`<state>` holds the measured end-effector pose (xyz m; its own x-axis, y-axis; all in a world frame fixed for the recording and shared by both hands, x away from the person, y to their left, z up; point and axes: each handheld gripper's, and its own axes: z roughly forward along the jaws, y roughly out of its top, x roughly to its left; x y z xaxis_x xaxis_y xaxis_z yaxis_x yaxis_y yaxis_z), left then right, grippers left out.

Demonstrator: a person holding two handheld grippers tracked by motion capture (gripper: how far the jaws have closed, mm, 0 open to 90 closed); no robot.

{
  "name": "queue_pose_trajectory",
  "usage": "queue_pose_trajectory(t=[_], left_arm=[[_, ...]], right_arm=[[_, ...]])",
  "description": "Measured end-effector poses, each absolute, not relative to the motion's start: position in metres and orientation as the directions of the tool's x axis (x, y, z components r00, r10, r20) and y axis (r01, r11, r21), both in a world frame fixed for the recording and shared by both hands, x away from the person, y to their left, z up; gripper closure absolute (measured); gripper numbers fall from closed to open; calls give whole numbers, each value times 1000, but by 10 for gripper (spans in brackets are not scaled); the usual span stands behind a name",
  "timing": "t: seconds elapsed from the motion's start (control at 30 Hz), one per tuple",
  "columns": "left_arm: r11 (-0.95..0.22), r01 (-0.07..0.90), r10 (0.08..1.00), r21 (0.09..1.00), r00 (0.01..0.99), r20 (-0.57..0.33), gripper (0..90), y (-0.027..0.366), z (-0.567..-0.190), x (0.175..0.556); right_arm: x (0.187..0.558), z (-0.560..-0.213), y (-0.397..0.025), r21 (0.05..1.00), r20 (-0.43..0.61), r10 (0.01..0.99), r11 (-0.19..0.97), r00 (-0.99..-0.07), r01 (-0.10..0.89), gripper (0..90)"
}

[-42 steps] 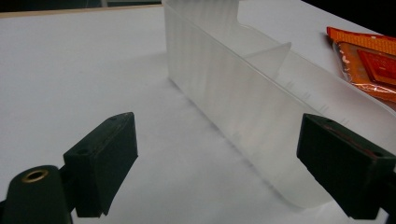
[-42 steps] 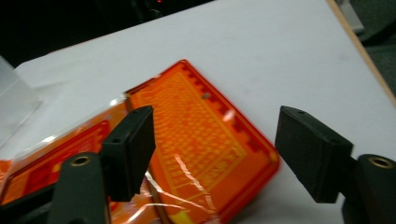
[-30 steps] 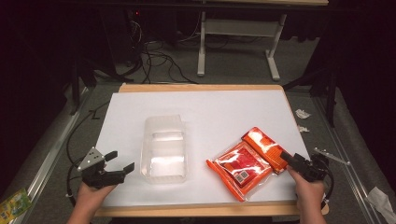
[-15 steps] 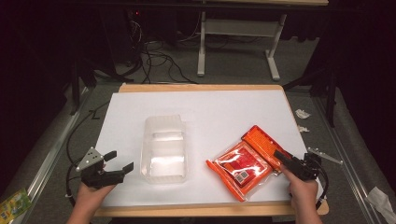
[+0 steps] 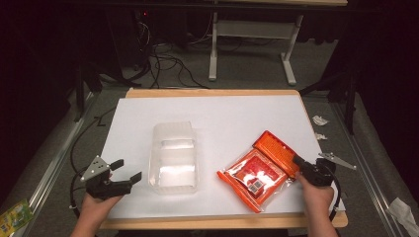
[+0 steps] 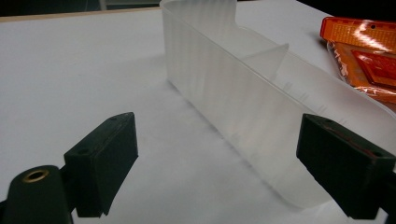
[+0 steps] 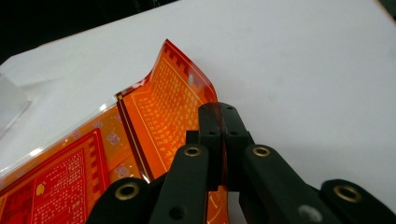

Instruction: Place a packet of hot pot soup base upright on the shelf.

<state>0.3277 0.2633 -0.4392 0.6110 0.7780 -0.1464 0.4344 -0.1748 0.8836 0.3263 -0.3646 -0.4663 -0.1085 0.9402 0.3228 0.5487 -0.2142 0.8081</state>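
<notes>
White tabletop (image 5: 222, 113) sitting on grey carpet (image 5: 247, 74), cables (image 5: 163, 59) trailing behind, white desk frame (image 5: 252, 49) standing in dark surroundings

One white tabletop (image 5: 217, 111) carries two things: one clear plastic tray (image 5: 173, 157) split into two compartments by one divider, and one orange packet (image 5: 260, 170) in a clear sleeve just right of the tray. Two grippers are at work: one left gripper (image 5: 124, 170) left of the tray, one right gripper (image 5: 298, 160) at the packet's right edge. Two hands hold them. On the floor right of the tabletop lie three scraps of white paper (image 5: 320, 120), and left of it, one yellow-green wrapper (image 5: 14, 217).
</notes>
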Motion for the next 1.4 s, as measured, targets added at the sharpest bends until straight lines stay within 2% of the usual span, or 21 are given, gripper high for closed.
queue_pose_trajectory(t=[0.17,0.6,0.9,1.1,1.4], left_arm=[[-171,432,776,886,613,-149,132,263,-438,327],[-163,413,769,896,622,-147,133,259,-432,323],[-134,391,758,910,632,-160,136,253,-423,318],[-150,368,749,918,648,-137,143,242,-413,313],[-182,344,718,921,687,-115,156,213,-399,311]], right_arm=[[331,-455,-351,852,242,962,-148,-126,503,900],[330,-410,-322,937,158,965,-79,-211,340,900],[312,-370,-297,980,96,940,-30,-329,199,900],[294,-350,-276,993,43,914,7,-404,120,900],[279,-339,-263,997,29,883,9,-468,79,900]])
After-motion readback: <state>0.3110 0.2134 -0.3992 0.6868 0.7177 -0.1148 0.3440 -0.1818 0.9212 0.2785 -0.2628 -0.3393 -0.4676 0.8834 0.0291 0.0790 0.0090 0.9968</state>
